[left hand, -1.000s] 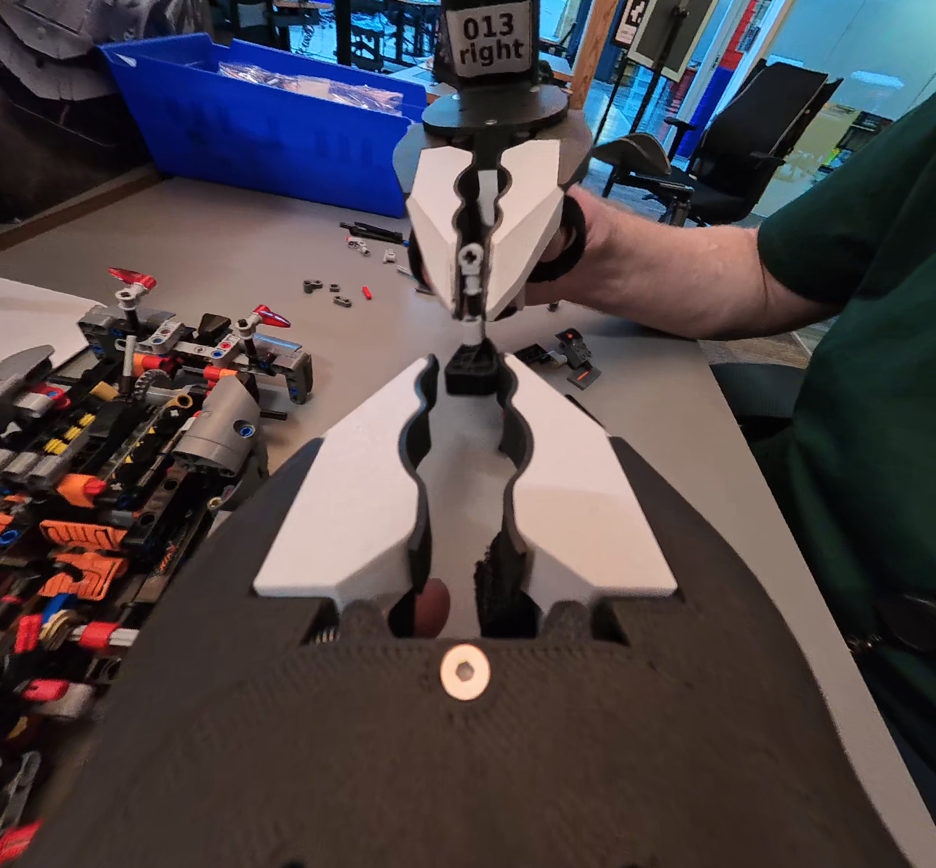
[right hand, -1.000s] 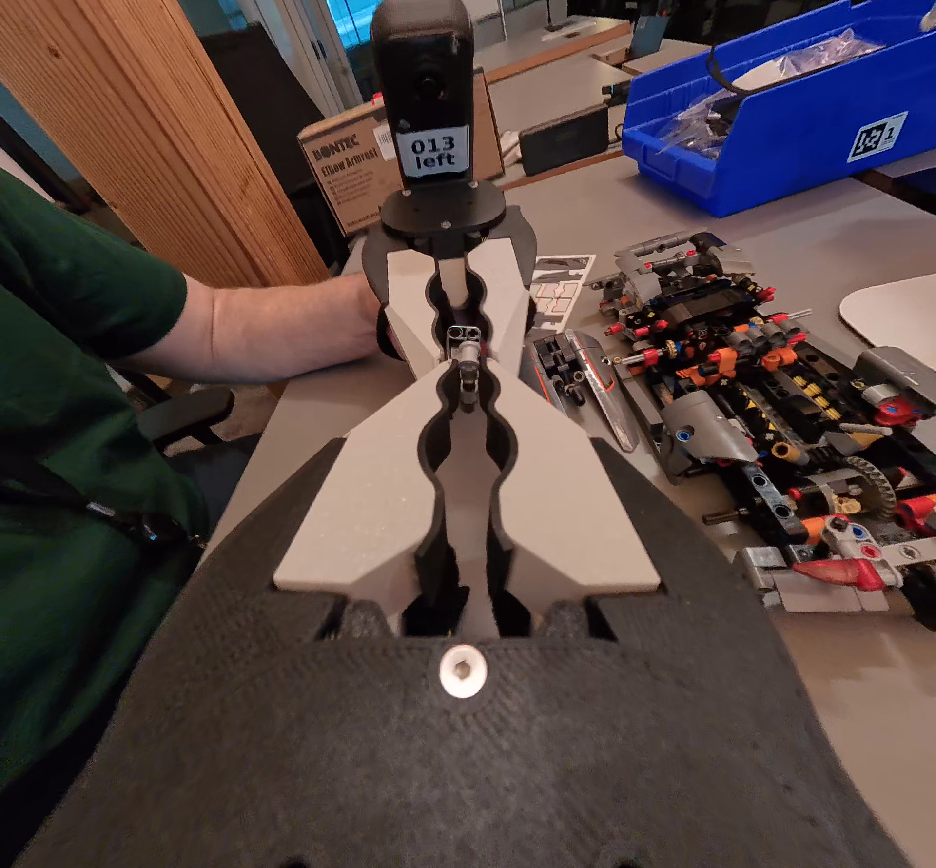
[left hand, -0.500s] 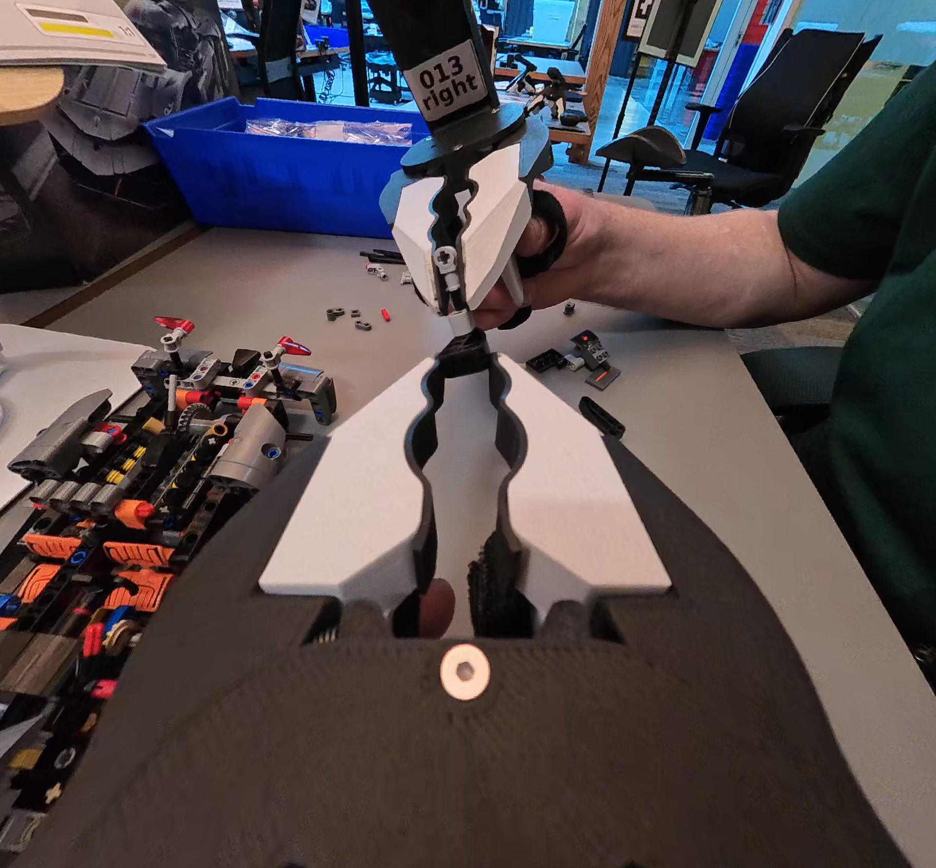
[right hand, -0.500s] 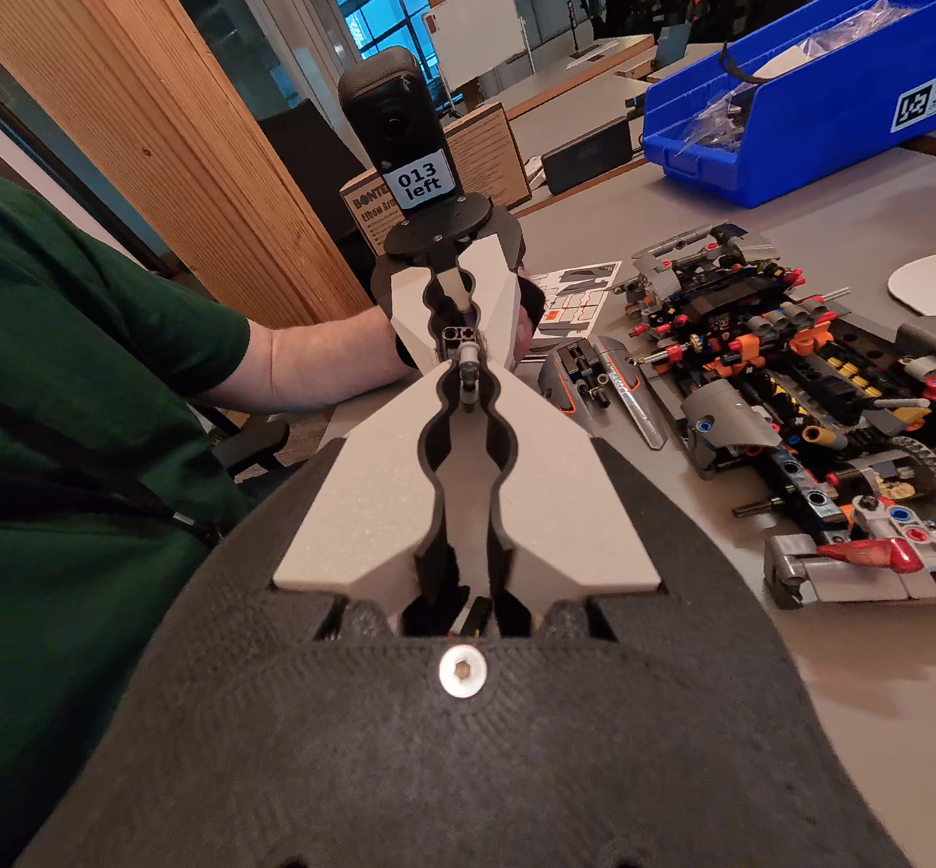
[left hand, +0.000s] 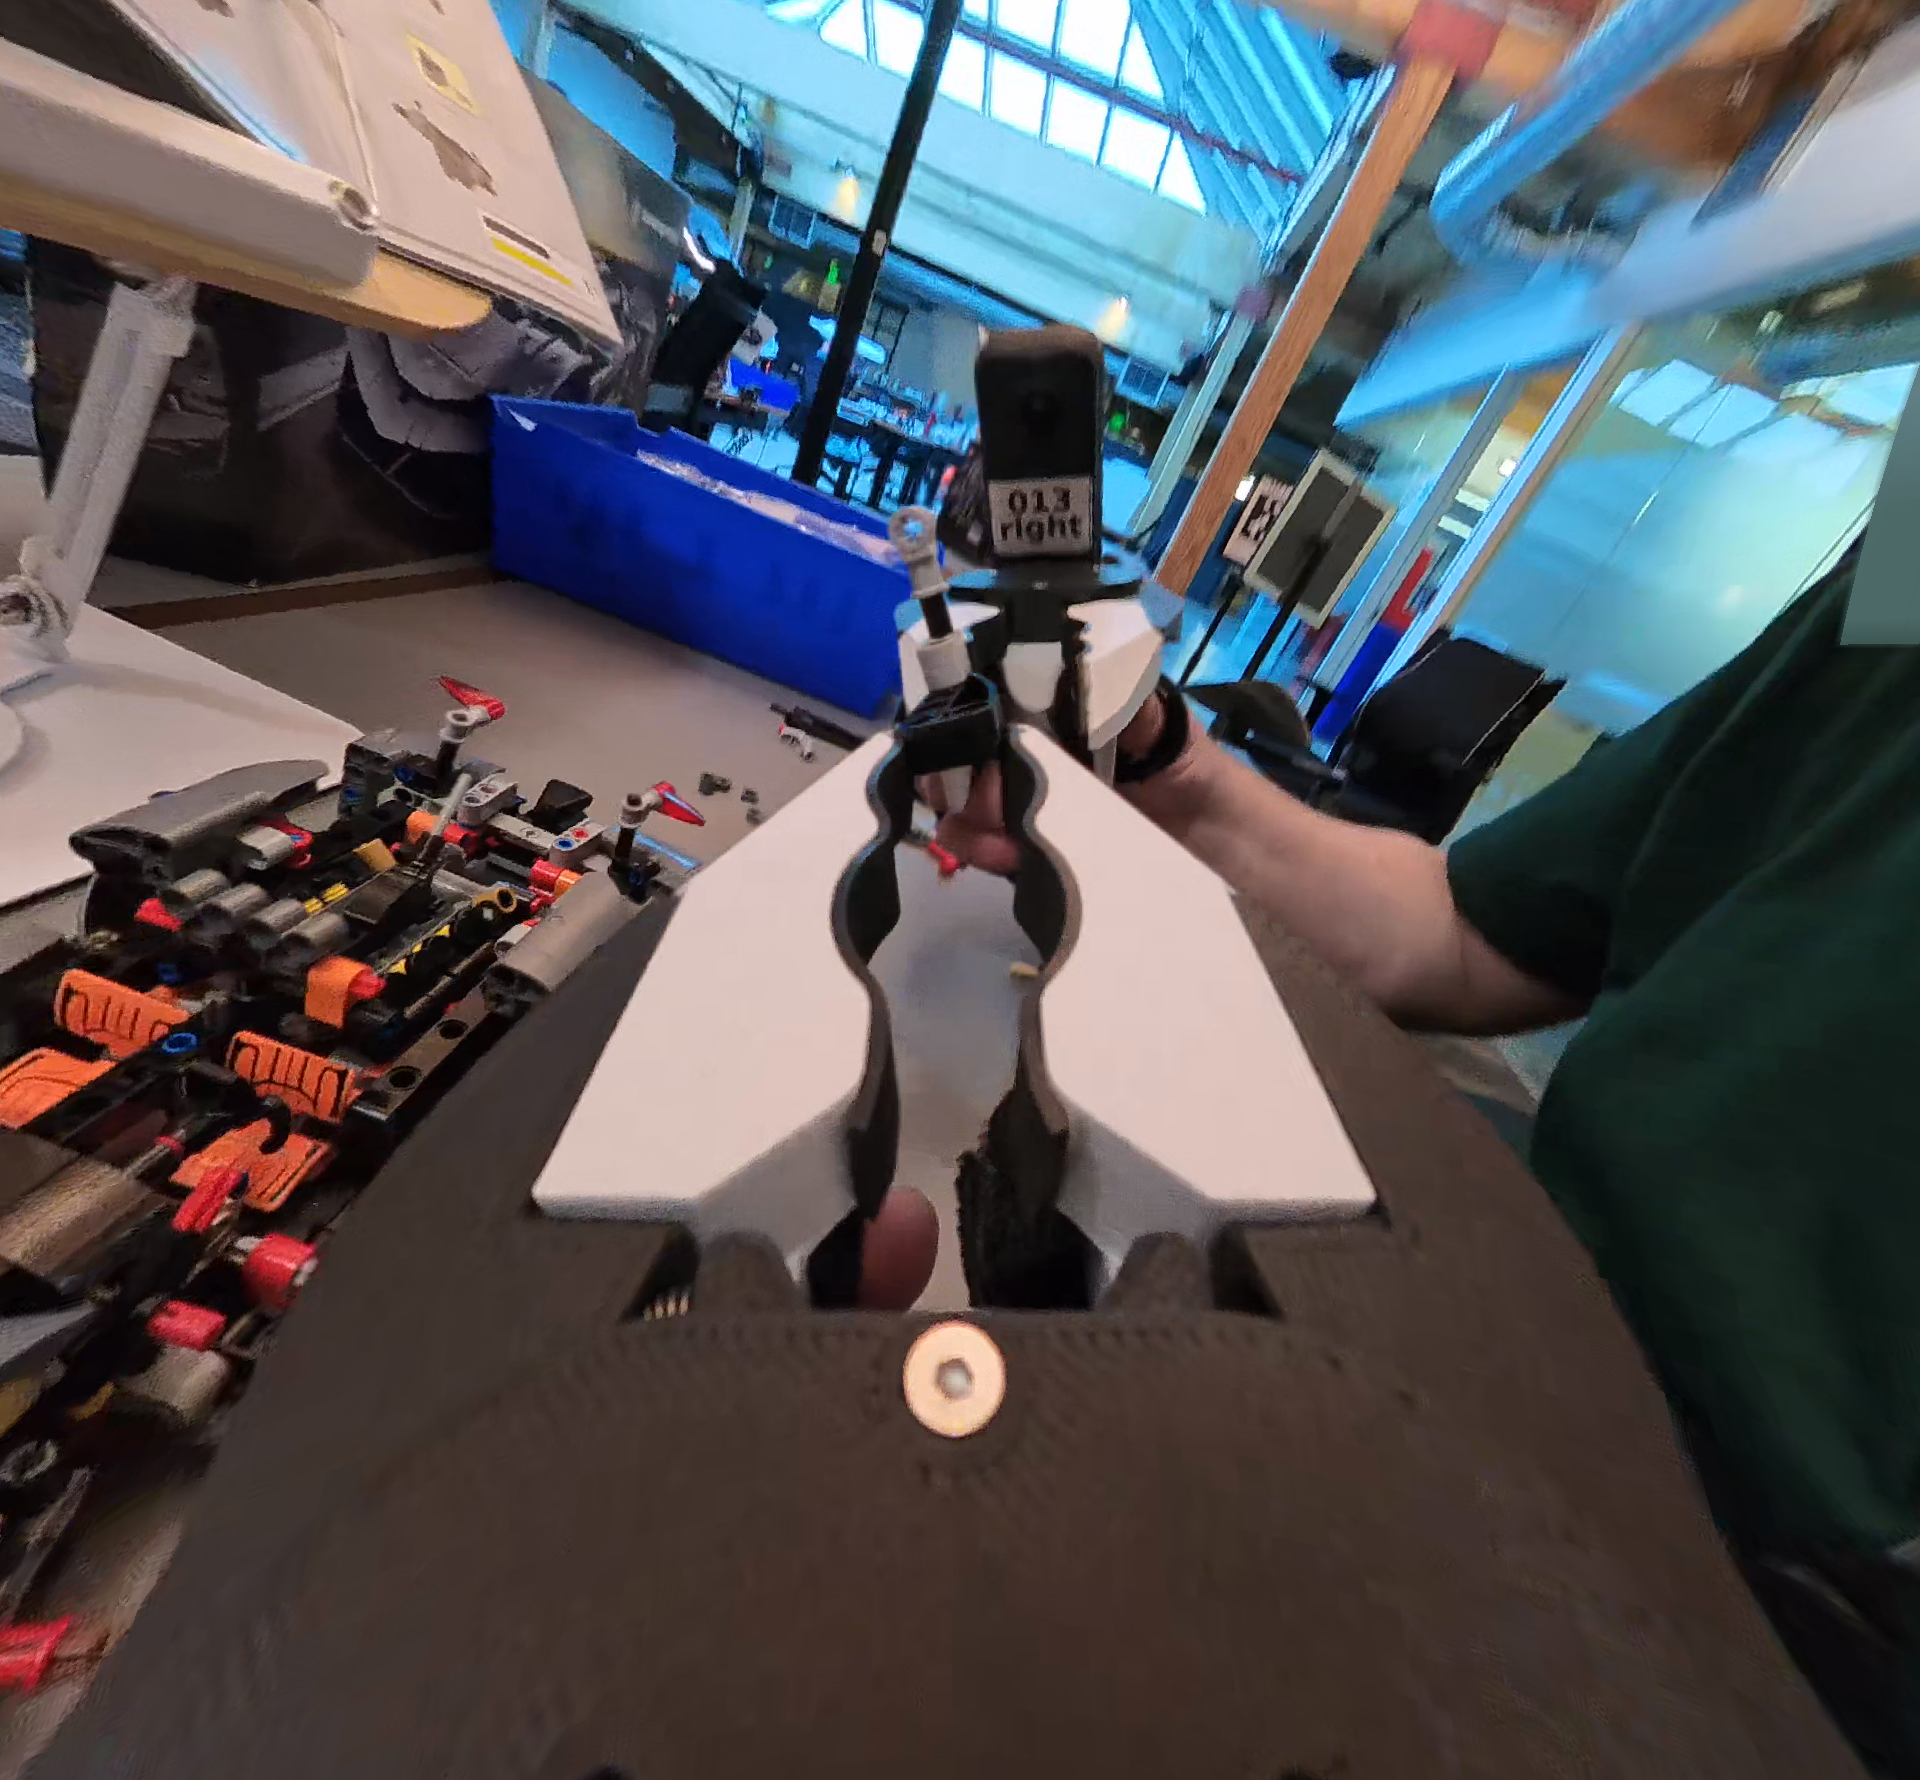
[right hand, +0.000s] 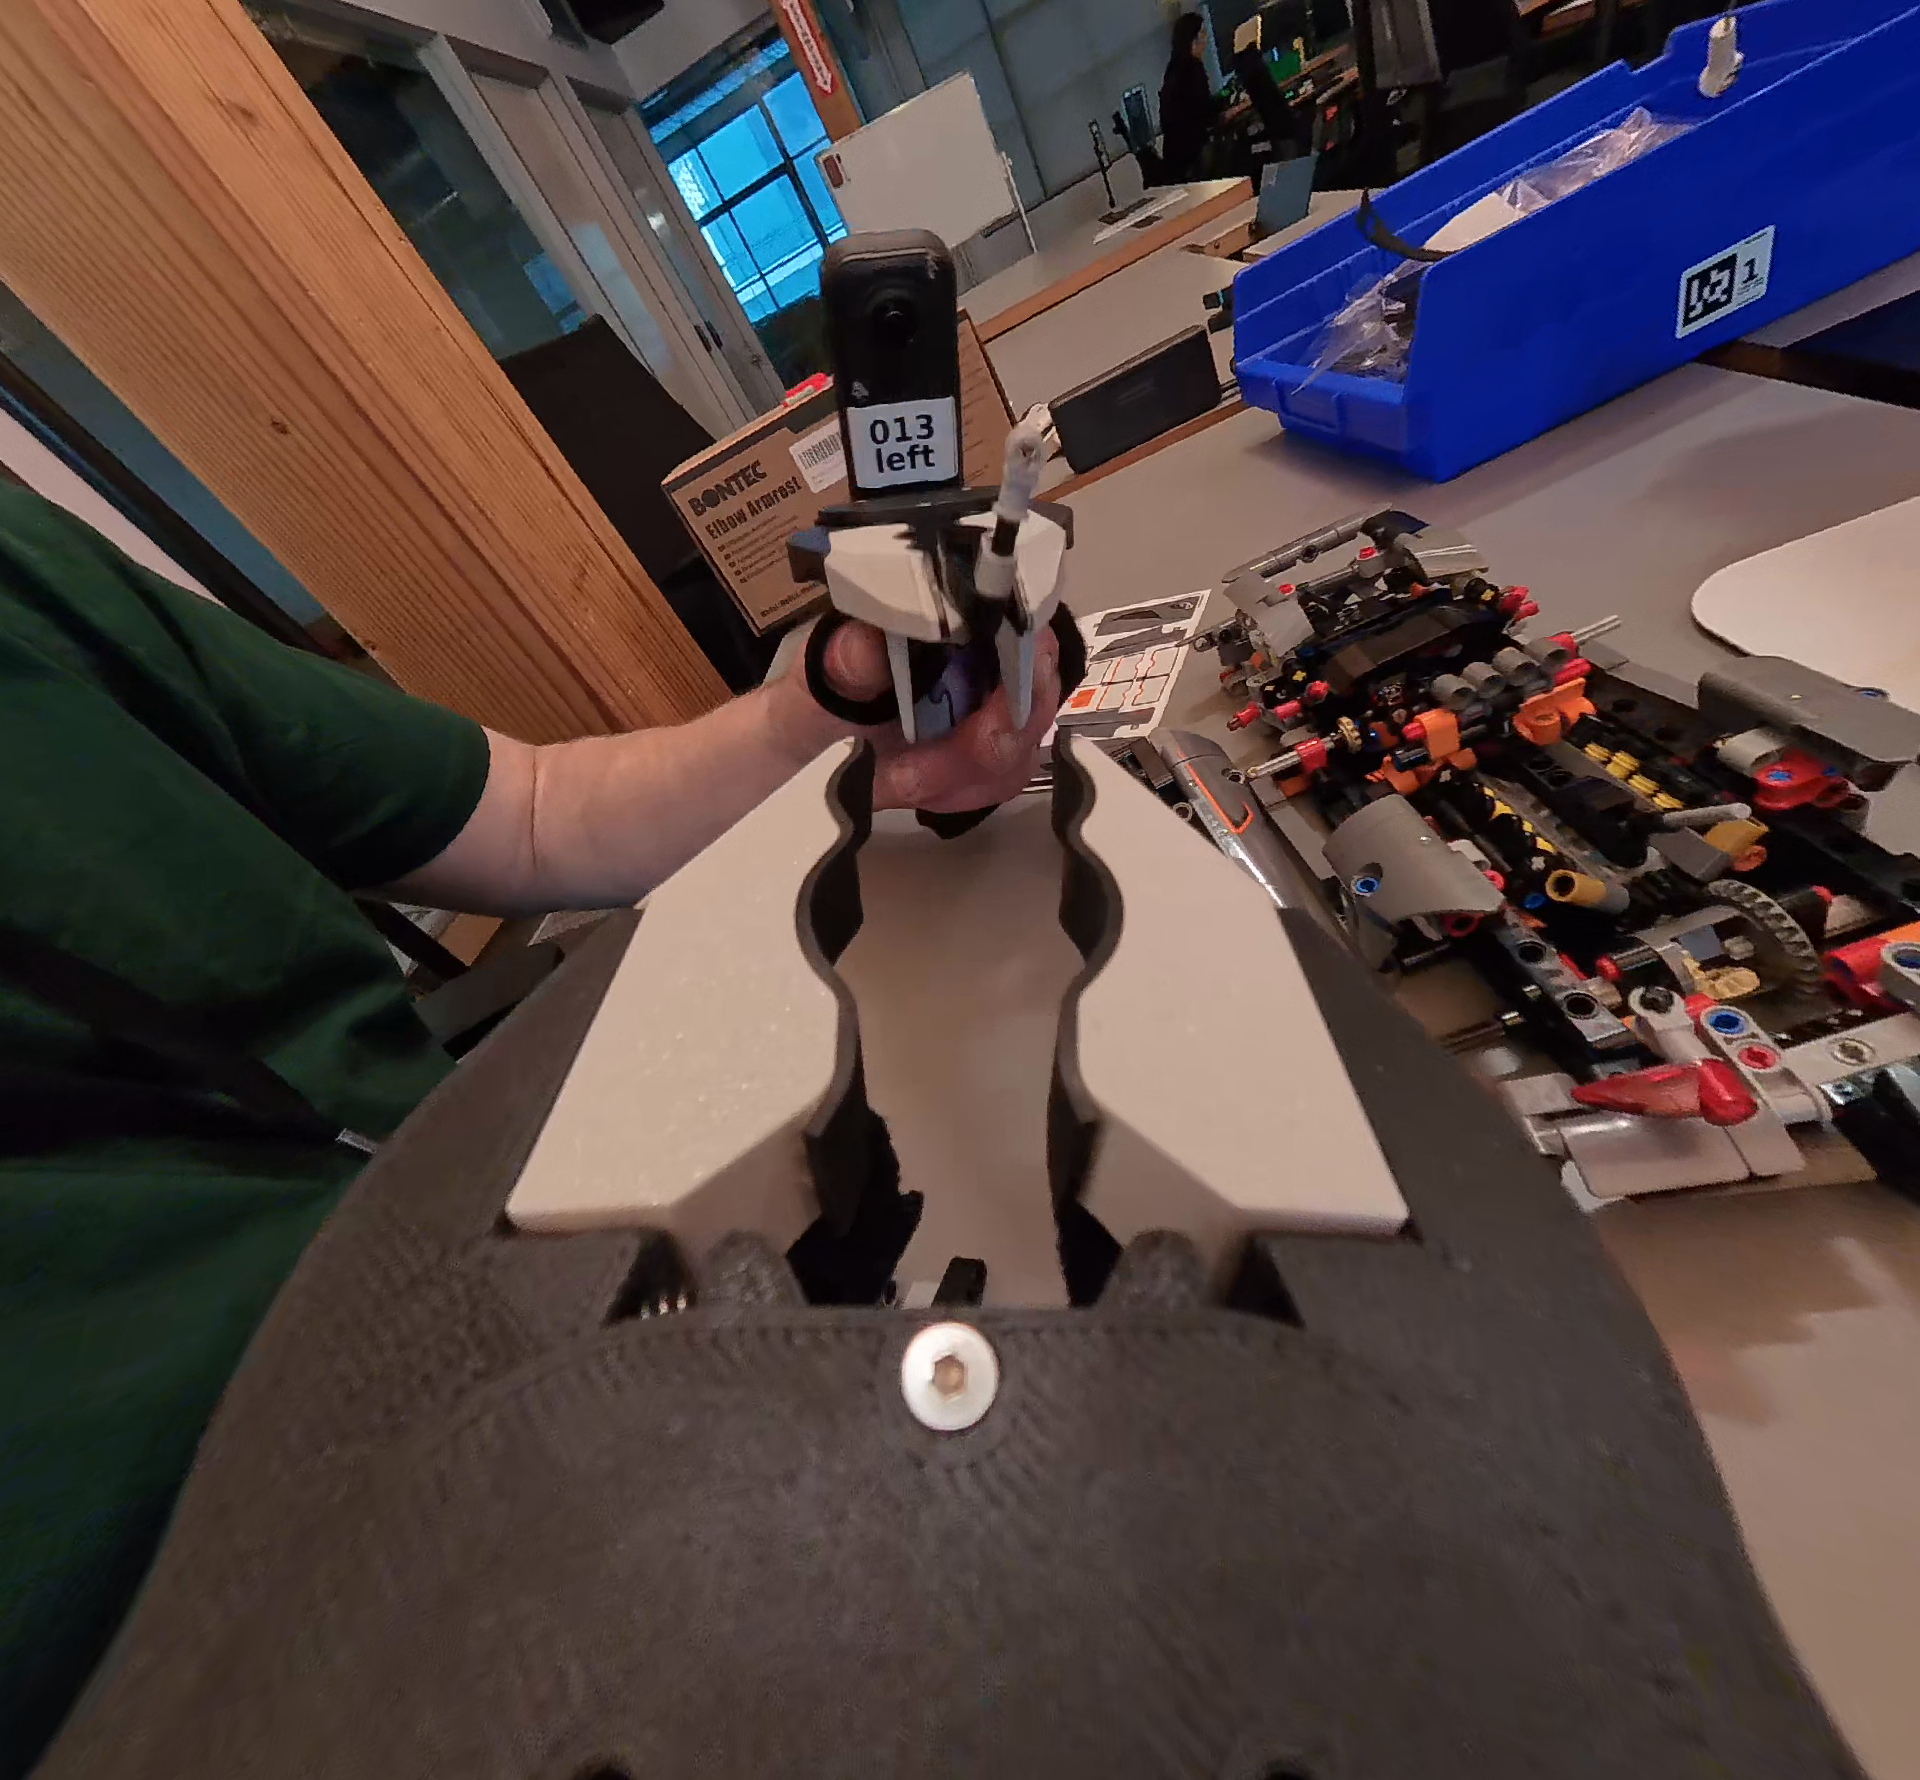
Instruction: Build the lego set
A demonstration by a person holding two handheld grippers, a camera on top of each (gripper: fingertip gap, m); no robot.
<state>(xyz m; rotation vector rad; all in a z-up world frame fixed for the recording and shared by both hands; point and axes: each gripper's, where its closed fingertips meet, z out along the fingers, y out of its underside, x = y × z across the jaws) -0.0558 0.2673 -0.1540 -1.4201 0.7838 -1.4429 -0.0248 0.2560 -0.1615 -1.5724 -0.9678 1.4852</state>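
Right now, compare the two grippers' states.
The left gripper is shut on a black lego piece with a grey-tipped rod; the right gripper is open and empty. The left gripper is in the air; the right gripper's height is unclear. Both have white fingers.

The left claw [left hand: 951,743] is raised above the grey surface [left hand: 634,691], its white fingers [left hand: 769,961] closed on a small black piece [left hand: 951,722]. A slim grey-and-black rod part [left hand: 930,603] with a ring at its top stands tilted out of that piece. Just behind it is the right claw [left hand: 1049,681], held in a hand [left hand: 1174,785] with a green sleeve [left hand: 1704,951]. The partly built black, orange and red model [left hand: 312,941] lies along the surface's left edge. A blue bin [left hand: 686,556] stands at the far edge, with a few loose small parts [left hand: 727,783] in front of it.
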